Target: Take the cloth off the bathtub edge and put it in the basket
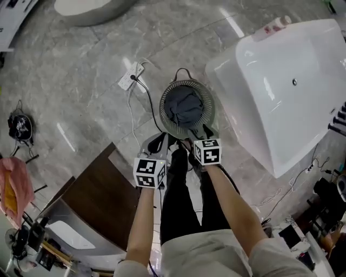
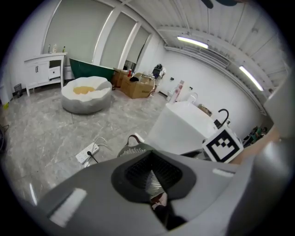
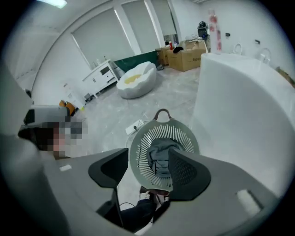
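A grey-blue cloth [image 1: 184, 106] lies bunched inside the round slatted grey basket [image 1: 162, 111] on the floor, left of the white bathtub [image 1: 281, 86]. My right gripper [image 1: 202, 133] hangs just over the basket's near rim. In the right gripper view it [image 3: 147, 170] stands open with nothing in it, and the basket [image 3: 143, 152] and cloth [image 3: 159, 156] show through the gap. My left gripper [image 1: 157, 143] is beside it, short of the basket. In the left gripper view its [image 2: 154, 177] jaws stand shut and empty, and a strip of the basket [image 2: 131, 150] shows past them.
A white power strip [image 1: 131, 76] with cables lies on the marble floor left of the basket. A round white tub [image 1: 92, 8] sits at the top. A dark wooden unit [image 1: 102, 195] is at my lower left. A bottle [image 1: 273, 27] stands on the bathtub's far corner.
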